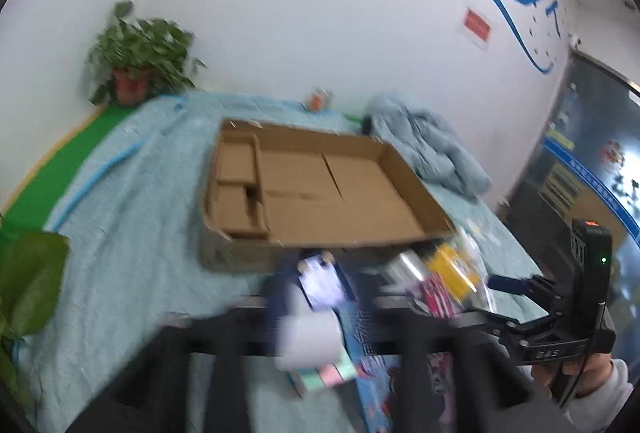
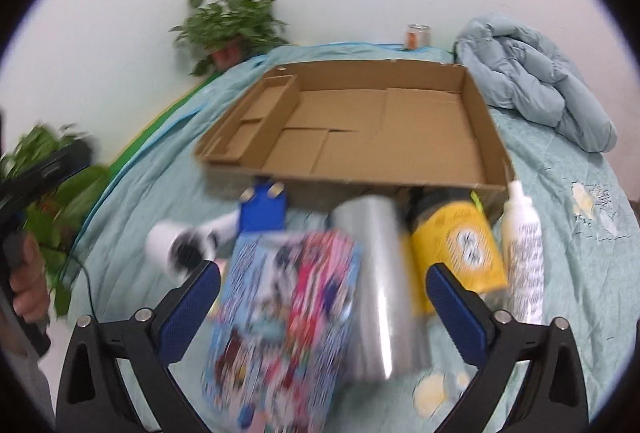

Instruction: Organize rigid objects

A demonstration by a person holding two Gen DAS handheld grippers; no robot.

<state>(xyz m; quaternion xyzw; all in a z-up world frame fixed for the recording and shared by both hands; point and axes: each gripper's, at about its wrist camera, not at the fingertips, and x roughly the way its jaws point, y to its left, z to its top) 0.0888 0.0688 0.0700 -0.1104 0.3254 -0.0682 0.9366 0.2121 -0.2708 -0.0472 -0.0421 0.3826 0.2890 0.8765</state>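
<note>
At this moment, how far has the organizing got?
Nothing looks done: the cardboard tray holds no items. Nothing is in hand; the right gripper is open above the colourful box. Left: that box, silver cylinder, yellow container, white bottle.

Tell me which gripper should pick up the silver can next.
Right. The right gripper has its jaws wide open with the silver can lying between them, in front of the cardboard tray. The left gripper is too blurred to judge.
</note>
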